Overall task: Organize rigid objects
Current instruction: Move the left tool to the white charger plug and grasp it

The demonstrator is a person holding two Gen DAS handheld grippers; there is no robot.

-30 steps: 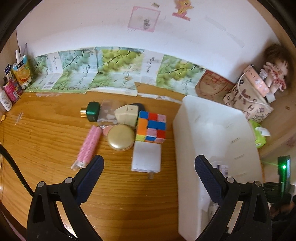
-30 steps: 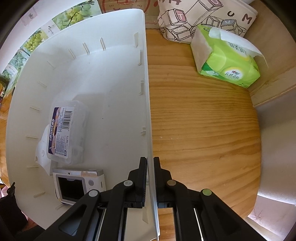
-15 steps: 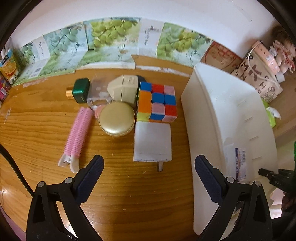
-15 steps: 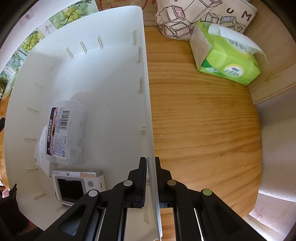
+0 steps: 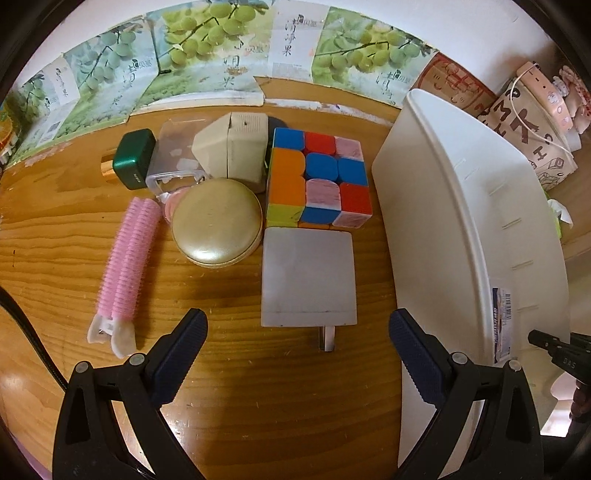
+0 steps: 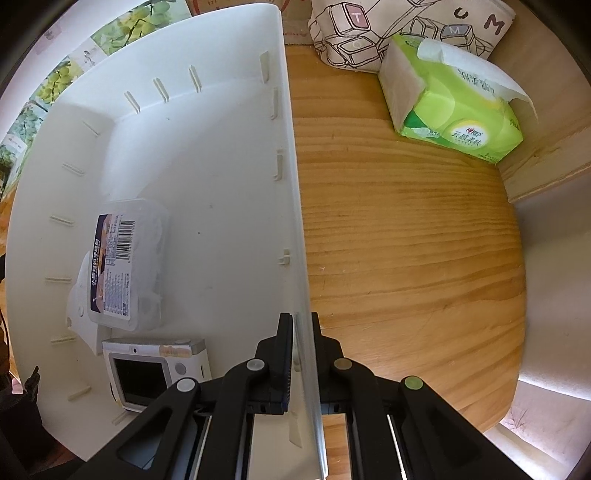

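My left gripper (image 5: 297,325) hangs open just above a flat white charger (image 5: 308,275) with its plug prong toward me. Behind the charger sit a colourful puzzle cube (image 5: 319,182), a round gold compact (image 5: 217,222), a beige block (image 5: 232,151), a clear case (image 5: 175,162) and a green-capped bottle (image 5: 133,158). A pink hair roller clip (image 5: 125,258) lies at the left. My right gripper (image 6: 298,325) is shut on the right wall of the white bin (image 6: 291,184). Inside the bin lie a labelled clear box (image 6: 122,266) and a small white camera (image 6: 147,373).
The white bin (image 5: 461,221) stands right of the pile on a wooden desk (image 5: 74,236). Grape-print cartons (image 5: 207,48) line the back wall. A green tissue pack (image 6: 458,114) and a keyboard-print bag (image 6: 388,29) lie right of the bin, beside a wooden side panel (image 6: 546,147).
My left gripper has come down and tilted toward the pile, so the charger and cube look larger and nearer. The right gripper keeps its hold on the bin wall, unmoved.
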